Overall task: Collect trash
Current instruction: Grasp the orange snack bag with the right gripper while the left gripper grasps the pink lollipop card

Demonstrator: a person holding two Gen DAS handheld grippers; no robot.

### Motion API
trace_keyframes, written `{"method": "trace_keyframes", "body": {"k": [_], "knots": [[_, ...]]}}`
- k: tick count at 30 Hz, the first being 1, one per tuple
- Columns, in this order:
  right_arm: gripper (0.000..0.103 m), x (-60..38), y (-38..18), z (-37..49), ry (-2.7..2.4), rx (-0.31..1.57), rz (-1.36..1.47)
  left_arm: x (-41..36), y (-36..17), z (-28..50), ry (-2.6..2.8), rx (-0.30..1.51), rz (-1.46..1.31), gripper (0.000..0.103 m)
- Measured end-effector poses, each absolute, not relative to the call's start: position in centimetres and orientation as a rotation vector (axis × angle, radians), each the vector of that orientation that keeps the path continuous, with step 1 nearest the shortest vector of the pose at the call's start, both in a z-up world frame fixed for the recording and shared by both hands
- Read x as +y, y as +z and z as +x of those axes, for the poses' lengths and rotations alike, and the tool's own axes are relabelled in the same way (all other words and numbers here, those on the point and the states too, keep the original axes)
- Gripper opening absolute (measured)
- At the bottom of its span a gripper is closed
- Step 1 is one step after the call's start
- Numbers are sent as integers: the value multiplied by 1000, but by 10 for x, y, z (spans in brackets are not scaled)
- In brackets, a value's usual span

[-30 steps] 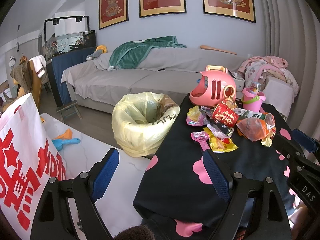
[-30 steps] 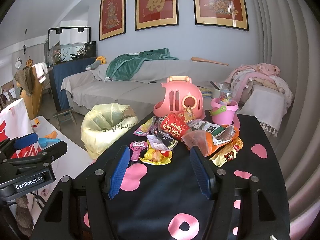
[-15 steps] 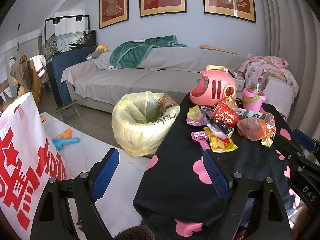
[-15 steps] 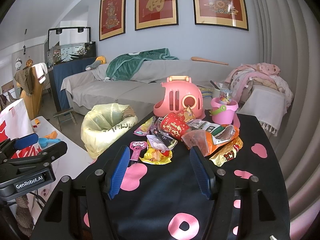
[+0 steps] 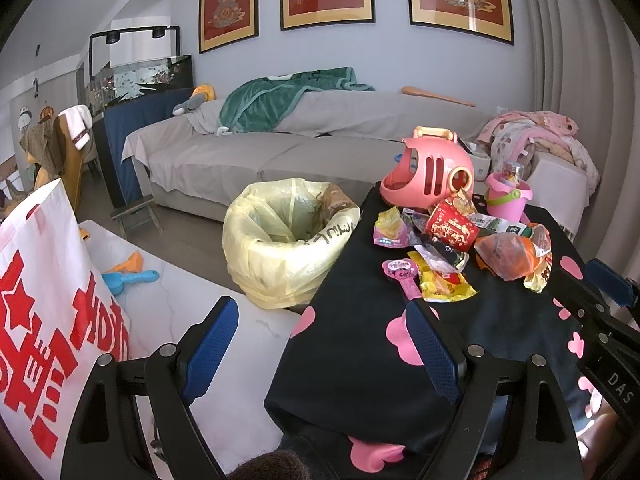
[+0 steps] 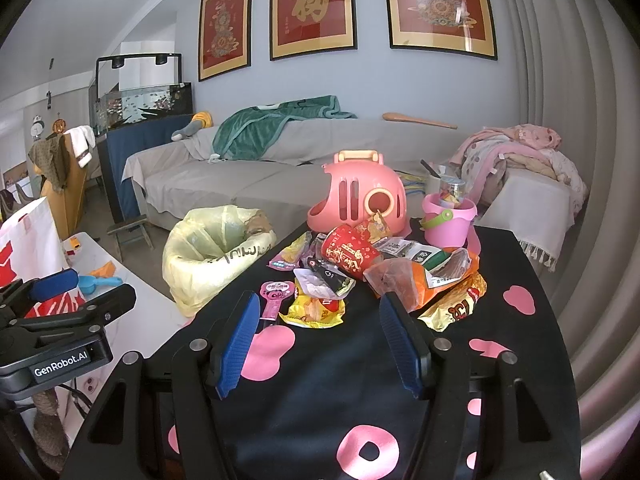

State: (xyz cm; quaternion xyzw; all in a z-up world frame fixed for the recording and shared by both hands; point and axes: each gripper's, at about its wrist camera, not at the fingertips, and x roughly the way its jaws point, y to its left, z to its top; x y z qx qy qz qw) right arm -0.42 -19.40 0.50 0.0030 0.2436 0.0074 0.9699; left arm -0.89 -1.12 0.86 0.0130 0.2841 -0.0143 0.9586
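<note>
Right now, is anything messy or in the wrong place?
Yes. Wrappers and a red paper cup lie heaped on the black cloth, not in the yellow-lined bin beside the table.

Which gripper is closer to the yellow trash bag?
The left gripper. The yellow trash bag sits just ahead of it, between its open jaws. The right gripper hangs over the black cloth, with the bag off to its left.
</note>
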Motion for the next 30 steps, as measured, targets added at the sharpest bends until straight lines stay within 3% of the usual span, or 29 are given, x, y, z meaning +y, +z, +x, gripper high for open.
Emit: {"method": "trace_keyframes", "body": {"k": [11, 15, 22, 30], "knots": [[61, -224, -10, 0, -66, 453, -19, -26, -21, 25, -139, 648, -29, 86], [61, -261, -1, 15, -145, 353, -154, -54, -34, 64, -219, 661, -1, 86], [61, -315, -6, 47, -158, 472, -65, -98, -70, 144, -342, 801, -43, 86], [60, -340, -29, 75, -137, 558, -42, -89, -112, 202, -245, 926, -62, 86]]}}
